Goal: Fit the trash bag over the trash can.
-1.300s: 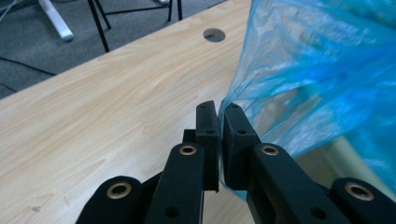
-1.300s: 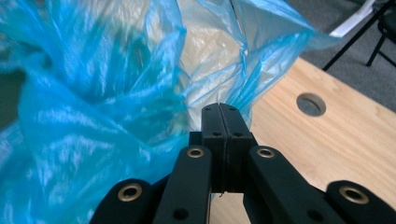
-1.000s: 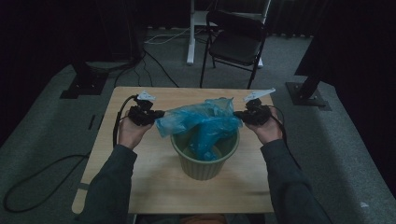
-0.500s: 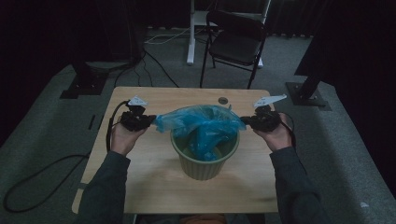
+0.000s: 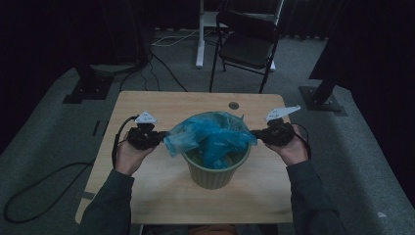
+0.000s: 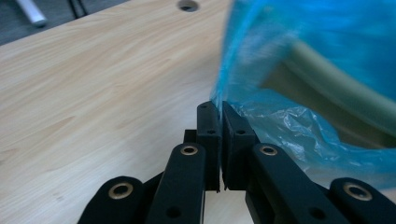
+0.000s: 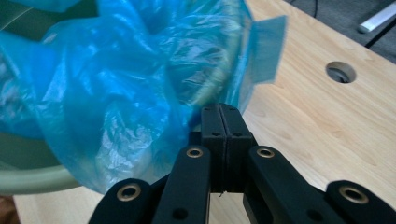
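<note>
We are at a pale wooden table (image 5: 147,105), and we hold a black claw in each hand. A green plastic bin (image 5: 215,171) stands near the middle of the table, just in front of us. A thin blue plastic bag (image 5: 211,134) lies crumpled over its open top, partly sunk inside and partly spilling past the rim on both sides.

Our left gripper (image 5: 156,137) is beside the bin on its left. Seen from the left gripper view, its jaws are pressed together on the edge of the bag (image 6: 280,126), with the blue film rising from between the tips (image 6: 218,109). The green rim (image 6: 336,88) curves past behind the plastic.

Our right gripper (image 5: 258,135) is beside the bin on its right. In the right gripper view its jaws are pressed tight together (image 7: 223,112), pinching the bag's edge (image 7: 130,84), which hangs over the bin's rim (image 7: 42,179).

The bag is stretched between the two claws across the bin's mouth. A round hole (image 5: 234,105) is cut in the table beyond the bin. A dark folding chair (image 5: 247,46) stands on the grey floor past the table's far edge.
</note>
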A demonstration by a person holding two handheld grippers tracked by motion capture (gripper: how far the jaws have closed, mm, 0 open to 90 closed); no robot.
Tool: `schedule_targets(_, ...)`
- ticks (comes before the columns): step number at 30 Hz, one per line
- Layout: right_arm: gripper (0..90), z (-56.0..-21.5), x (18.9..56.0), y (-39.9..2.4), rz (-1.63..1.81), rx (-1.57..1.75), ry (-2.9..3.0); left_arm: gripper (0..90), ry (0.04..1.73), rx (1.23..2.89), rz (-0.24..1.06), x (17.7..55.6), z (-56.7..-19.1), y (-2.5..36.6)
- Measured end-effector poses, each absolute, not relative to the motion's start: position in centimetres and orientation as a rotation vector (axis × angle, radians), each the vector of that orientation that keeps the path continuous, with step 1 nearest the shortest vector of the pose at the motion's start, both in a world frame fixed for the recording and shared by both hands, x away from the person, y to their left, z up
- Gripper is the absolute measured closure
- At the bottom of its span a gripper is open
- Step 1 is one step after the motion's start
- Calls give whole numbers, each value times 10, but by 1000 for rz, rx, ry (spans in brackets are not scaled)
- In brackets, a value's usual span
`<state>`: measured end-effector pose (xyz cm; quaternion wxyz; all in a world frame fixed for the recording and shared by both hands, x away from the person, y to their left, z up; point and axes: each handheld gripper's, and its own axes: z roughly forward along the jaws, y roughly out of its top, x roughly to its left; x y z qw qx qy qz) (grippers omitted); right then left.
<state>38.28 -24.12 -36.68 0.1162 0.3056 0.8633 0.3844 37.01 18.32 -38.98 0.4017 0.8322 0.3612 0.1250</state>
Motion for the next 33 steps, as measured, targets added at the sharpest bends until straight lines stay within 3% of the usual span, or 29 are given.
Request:
schedule_targets(13,895,-378,372,-240,1129,847,2615,856,809,2142,271,352,-392,158)
schedule_targets(33,900,-387,389,-228,1192,965,2553,860,902,2082,302,374,-395,156)
